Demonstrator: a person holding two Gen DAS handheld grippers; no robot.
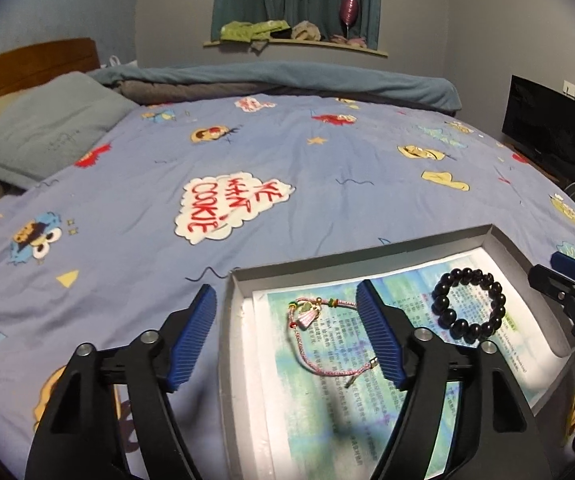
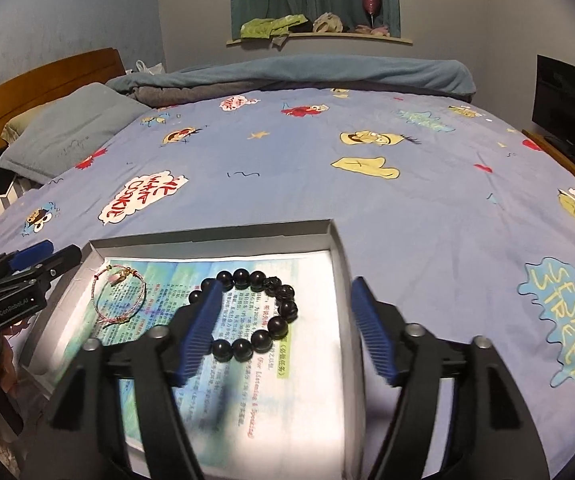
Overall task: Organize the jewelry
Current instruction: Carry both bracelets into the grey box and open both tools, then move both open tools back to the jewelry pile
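Observation:
A shallow grey box [image 1: 367, 248] [image 2: 215, 232] lined with a printed page lies on the bed. A pink cord bracelet with a tassel charm [image 1: 307, 336] [image 2: 117, 296] lies in its left half. A black bead bracelet [image 1: 469, 304] [image 2: 271, 312] lies in its right half. My left gripper [image 1: 287, 336] is open and empty, straddling the box's left wall, its right finger by the pink bracelet. My right gripper [image 2: 283, 328] is open and empty, straddling the box's right wall, its left finger over the bead bracelet's left side.
The box sits on a blue cartoon-print bedsheet [image 1: 247, 152] [image 2: 407, 200]. A pillow [image 1: 43, 128] and wooden headboard [image 1: 27, 60] are at the far left, a rolled blanket [image 1: 287, 80] at the back, a black screen [image 1: 547, 128] at the right.

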